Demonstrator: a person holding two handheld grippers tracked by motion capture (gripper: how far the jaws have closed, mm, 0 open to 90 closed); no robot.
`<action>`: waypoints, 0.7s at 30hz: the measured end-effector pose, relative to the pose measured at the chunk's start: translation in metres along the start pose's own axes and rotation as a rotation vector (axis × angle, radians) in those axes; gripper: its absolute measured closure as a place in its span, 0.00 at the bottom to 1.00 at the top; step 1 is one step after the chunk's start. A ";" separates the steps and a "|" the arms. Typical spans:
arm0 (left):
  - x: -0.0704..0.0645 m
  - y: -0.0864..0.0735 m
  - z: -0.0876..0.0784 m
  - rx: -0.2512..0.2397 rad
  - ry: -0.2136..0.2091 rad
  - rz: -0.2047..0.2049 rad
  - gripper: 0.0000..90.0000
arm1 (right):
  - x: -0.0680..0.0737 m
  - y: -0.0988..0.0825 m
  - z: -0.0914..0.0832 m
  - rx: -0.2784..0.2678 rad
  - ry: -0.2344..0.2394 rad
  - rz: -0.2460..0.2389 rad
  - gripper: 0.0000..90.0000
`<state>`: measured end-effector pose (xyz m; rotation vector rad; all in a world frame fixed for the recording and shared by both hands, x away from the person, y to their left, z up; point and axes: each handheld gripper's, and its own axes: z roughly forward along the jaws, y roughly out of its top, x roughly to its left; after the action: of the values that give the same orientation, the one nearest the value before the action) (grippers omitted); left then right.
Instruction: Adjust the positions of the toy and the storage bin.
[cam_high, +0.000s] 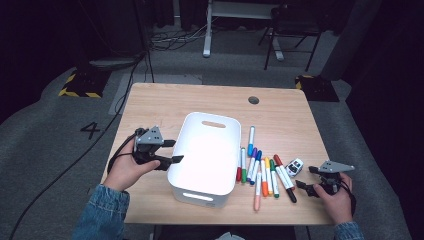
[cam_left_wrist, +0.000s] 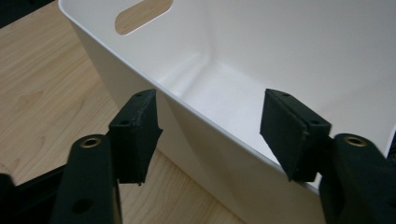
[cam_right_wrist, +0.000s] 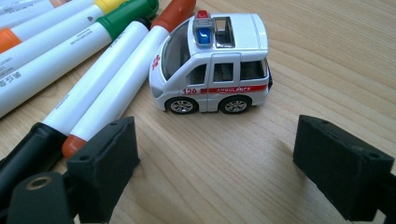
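White bin (cam_high: 205, 150) rim sits between left hand-held gripper (cam_left_wrist: 210, 135) jaws, pads apart, ready to steady it; right hand-held gripper (cam_right_wrist: 215, 163) open, lined up on toy ambulance (cam_right_wrist: 212, 63) beside markers (cam_high: 265, 172) on counter (cam_high: 165, 100).

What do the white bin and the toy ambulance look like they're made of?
White bin: likely smooth moulded plastic, thin wall with a soft sheen. Toy ambulance: glossy painted shell, plastic or die-cast metal, I cannot tell; clear windows and dark tyres.
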<state>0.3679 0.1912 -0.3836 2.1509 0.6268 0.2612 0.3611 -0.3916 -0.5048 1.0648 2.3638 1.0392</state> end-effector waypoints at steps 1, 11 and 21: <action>0.000 0.000 -0.003 -0.002 0.010 -0.002 0.37 | 0.000 0.000 0.000 -0.001 0.001 0.005 0.16; 0.003 -0.008 -0.037 -0.032 0.095 -0.018 0.33 | 0.000 0.000 0.000 0.004 0.003 0.004 0.16; 0.002 -0.044 -0.039 0.030 0.109 -0.020 0.32 | 0.001 0.001 -0.012 -0.015 0.013 0.020 0.33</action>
<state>0.3390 0.2414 -0.3947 2.1687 0.7182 0.3622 0.3546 -0.3963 -0.4964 1.0812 2.3566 1.0721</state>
